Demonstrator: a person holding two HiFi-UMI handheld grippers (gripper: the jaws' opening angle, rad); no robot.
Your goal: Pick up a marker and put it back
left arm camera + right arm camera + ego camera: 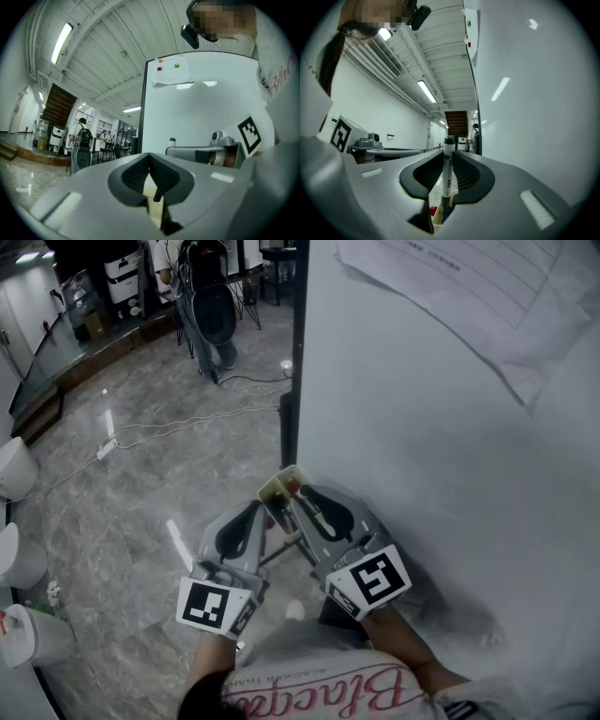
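My right gripper (448, 152) is shut on a white marker (447, 171) with a dark cap, which stands upright between the pads. Below it, a cream holder (438, 216) contains red and blue markers. In the head view that holder (281, 486) hangs at the lower left edge of the whiteboard (422, 427), and the right gripper (302, 495) is right over it. My left gripper (265, 510) sits just left of the holder. In the left gripper view its jaws (149, 158) meet at the tips with nothing between them, and the cream holder (153, 199) shows behind.
A sheet of paper (469, 287) is pinned high on the whiteboard. Cables (187, 423) run across the marble floor to the left. White bins (14, 470) stand at the far left. A person with a backpack (211, 306) stands further back.
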